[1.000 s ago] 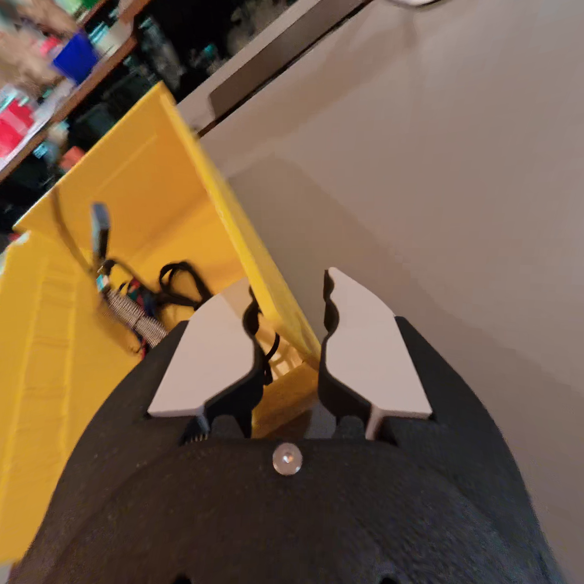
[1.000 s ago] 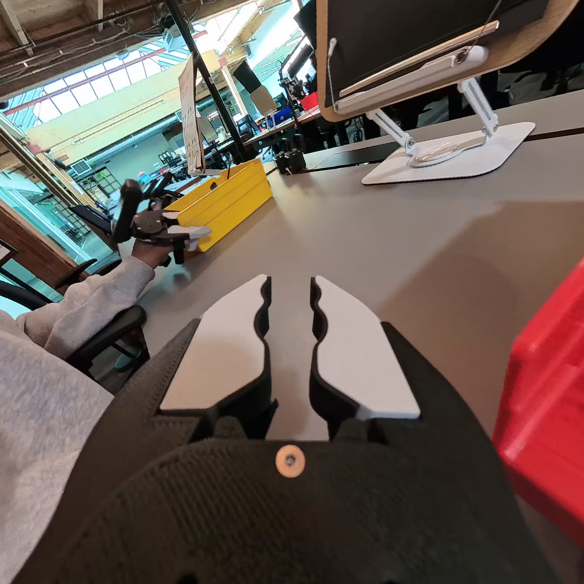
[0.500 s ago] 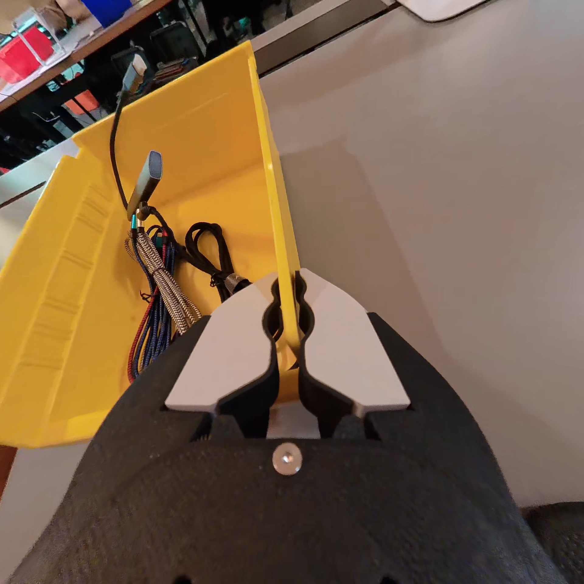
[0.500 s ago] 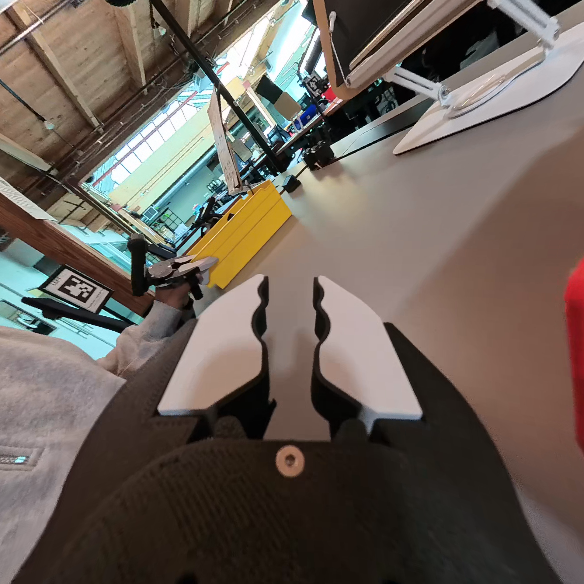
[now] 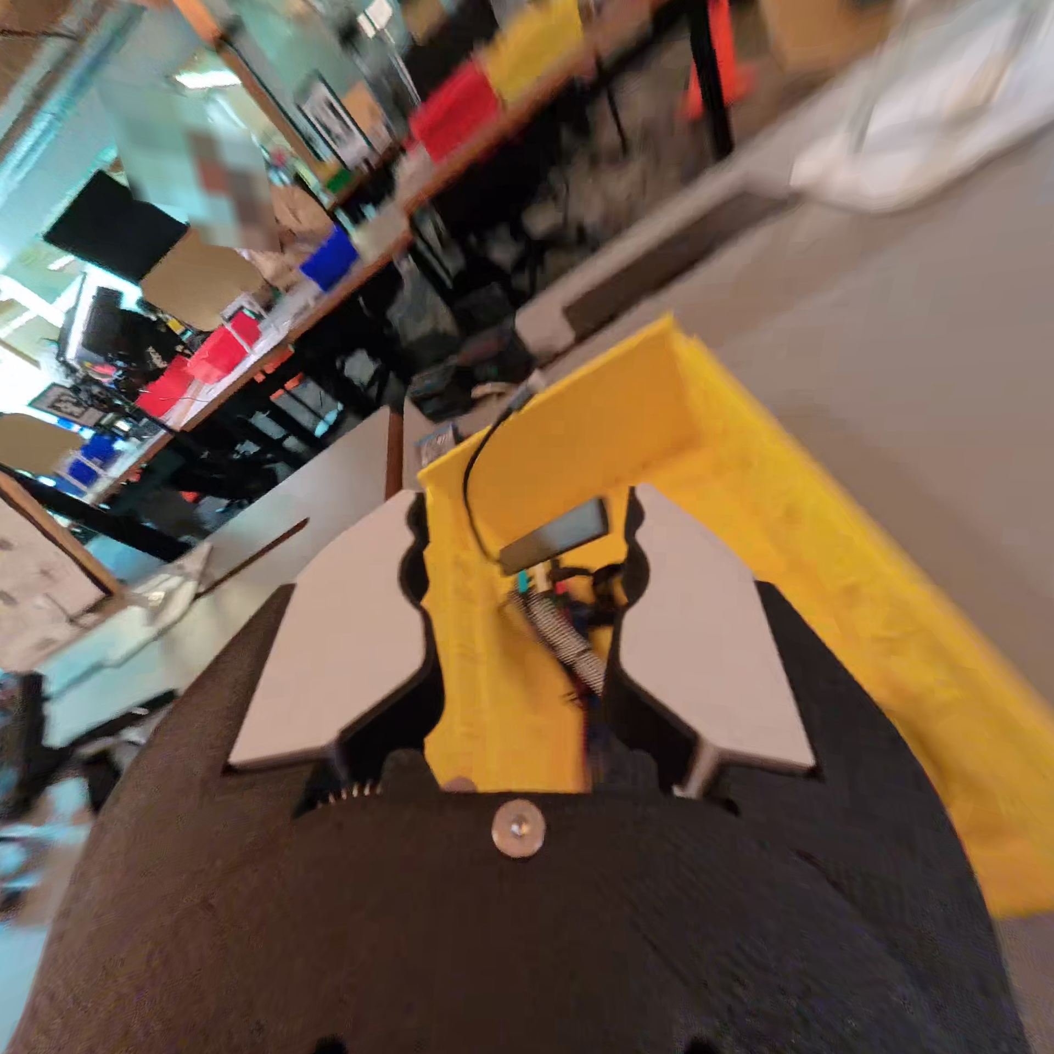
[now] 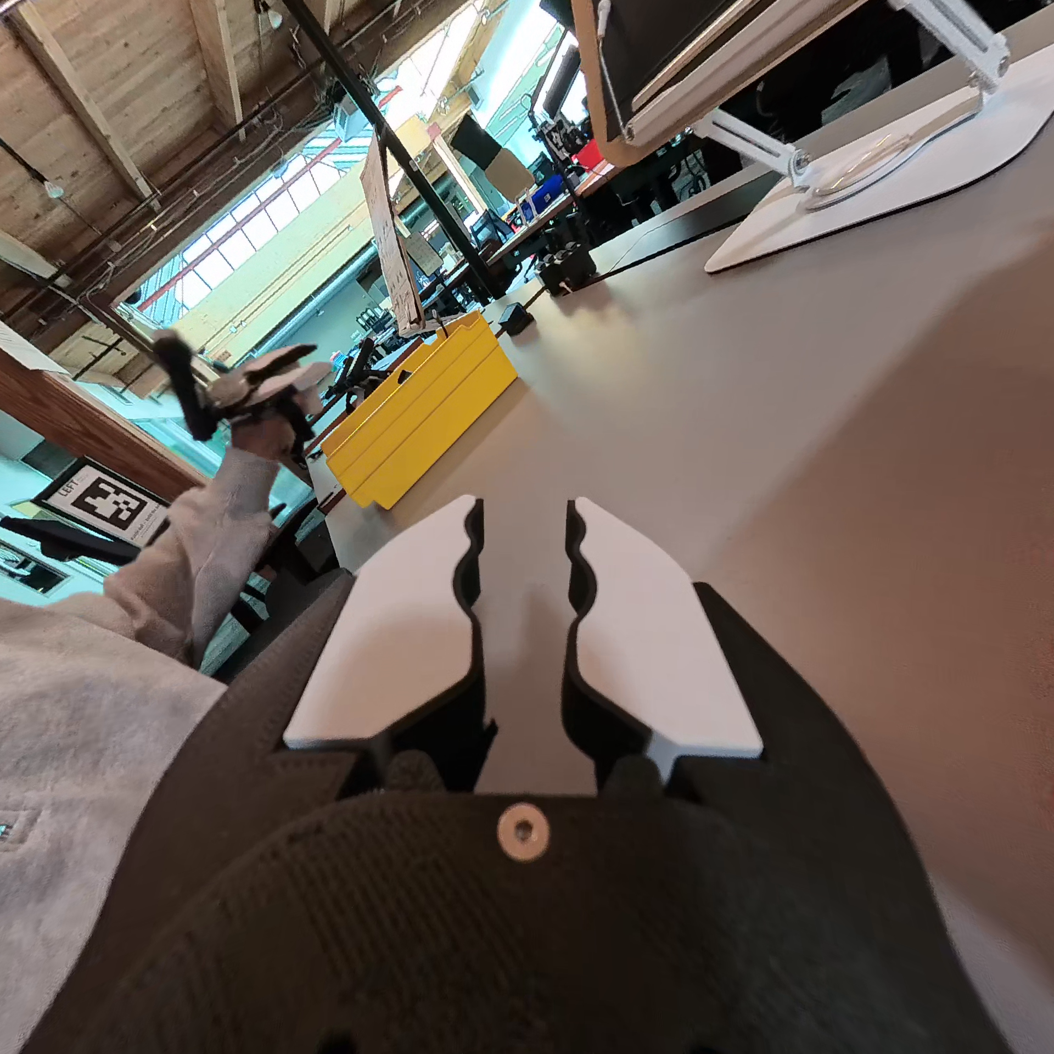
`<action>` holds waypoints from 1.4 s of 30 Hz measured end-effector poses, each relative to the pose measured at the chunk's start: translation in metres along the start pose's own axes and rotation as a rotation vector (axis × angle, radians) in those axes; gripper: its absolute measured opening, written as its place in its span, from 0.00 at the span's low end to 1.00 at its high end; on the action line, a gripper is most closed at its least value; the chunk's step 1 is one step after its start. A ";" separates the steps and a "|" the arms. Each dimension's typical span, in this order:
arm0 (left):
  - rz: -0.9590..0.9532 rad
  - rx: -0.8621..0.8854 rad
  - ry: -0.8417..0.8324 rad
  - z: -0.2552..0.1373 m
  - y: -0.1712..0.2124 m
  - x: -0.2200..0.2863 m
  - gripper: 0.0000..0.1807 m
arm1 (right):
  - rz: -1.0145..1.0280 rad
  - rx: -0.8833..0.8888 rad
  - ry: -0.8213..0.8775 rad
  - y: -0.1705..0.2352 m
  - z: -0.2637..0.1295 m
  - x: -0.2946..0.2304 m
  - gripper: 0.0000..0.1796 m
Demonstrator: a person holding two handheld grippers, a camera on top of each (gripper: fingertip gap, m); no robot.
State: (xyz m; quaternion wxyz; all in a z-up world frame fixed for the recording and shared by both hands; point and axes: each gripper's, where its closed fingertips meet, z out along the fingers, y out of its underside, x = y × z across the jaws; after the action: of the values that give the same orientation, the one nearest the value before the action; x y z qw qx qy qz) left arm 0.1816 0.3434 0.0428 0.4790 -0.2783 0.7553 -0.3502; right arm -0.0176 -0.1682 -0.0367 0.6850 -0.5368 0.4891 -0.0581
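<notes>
Left wrist view shows the left gripper point(image 5: 522, 576) spread wide and empty, raised above the near end of the yellow bin point(image 5: 798, 570), which stands on the grey table point(image 5: 912, 371); a slim grey adapter point(image 5: 556, 533) and braided cables point(image 5: 570, 639) are seen inside, framed between the fingers, though blur softens the detail. The right gripper point(image 6: 525, 533) is held partly open over bare table, nothing gripped, well apart from the bin. Any reach into the bin would best be made squarely from above, so that loose cable loops are not snagged.
</notes>
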 end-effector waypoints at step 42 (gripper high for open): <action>0.277 0.292 0.364 0.007 -0.233 0.227 0.15 | -0.198 -0.046 -0.018 0.019 0.004 -0.049 0.17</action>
State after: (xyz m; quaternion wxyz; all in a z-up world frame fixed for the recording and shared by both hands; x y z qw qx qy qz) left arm 0.1199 0.0300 0.1061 0.4137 -0.0329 0.8013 -0.4309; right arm -0.0485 -0.1279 -0.0223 0.6679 -0.5985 0.4286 -0.1096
